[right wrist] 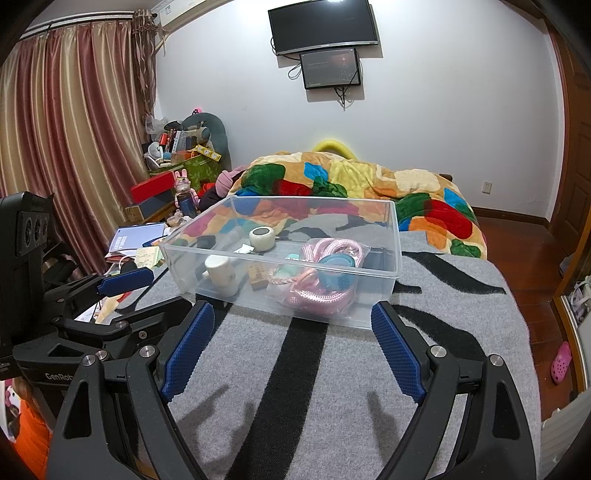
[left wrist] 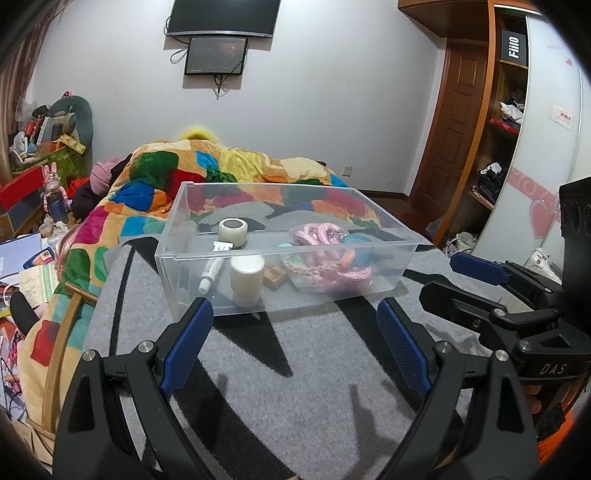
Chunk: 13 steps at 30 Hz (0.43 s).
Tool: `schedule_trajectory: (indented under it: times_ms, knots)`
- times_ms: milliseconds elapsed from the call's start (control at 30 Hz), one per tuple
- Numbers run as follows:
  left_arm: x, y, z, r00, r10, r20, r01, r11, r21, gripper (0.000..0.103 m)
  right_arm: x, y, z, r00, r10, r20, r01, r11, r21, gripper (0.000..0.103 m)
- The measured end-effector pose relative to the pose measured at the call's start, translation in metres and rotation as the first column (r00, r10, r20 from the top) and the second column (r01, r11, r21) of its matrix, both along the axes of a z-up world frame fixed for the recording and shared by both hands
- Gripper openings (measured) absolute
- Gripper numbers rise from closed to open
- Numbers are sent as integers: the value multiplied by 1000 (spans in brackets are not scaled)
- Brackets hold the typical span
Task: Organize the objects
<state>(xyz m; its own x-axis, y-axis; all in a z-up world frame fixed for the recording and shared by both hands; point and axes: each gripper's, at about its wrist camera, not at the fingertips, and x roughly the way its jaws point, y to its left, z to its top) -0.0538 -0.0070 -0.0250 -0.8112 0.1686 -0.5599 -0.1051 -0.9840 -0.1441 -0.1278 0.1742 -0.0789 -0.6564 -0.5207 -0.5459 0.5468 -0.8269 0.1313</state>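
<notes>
A clear rectangular plastic bin (left wrist: 284, 254) is seen standing on a grey blanket with black stripes (left wrist: 314, 369) spread over the bed. The bin is positioned just ahead of both grippers and is touched by neither.

Inside the bin, the following are observed: a roll of translucent white tape (left wrist: 232, 228) lying toward the far wall; a small white tube (left wrist: 210, 275) at the near left; a white cylindrical bottle (left wrist: 246, 275) standing upright beside the tube; a small wooden block (left wrist: 274, 276) just to the right of the bottle; a coiled pink braided rope (left wrist: 325, 258) filling the right half; and a round blue plastic item (left wrist: 354, 247) resting against the rope. A small white label-like scrap near the tape cannot be identified.

The left gripper (left wrist: 295, 328) is held low over the blanket with its blue-padded fingers spread wide; nothing is held between them. The right gripper (right wrist: 291, 325) is likewise spread apart and empty, its fingertips close to the near wall of the bin (right wrist: 280, 258). In each view the other gripper is visible at the side, also parted.

Behind the bin a multicoloured patchwork quilt (left wrist: 207, 173) is heaped on the bed. Two dark wall-mounted screens (right wrist: 325, 33) are noted on the white wall.
</notes>
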Motion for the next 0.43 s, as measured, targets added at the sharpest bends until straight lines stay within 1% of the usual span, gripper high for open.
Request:
schedule_trajectory:
  times_ms: [433]
  knots:
    - [2,-1,1,1000,5,-7,-5,1000,-3,91,1,-1,1,1000,2,2,-2,1000,-1,86]
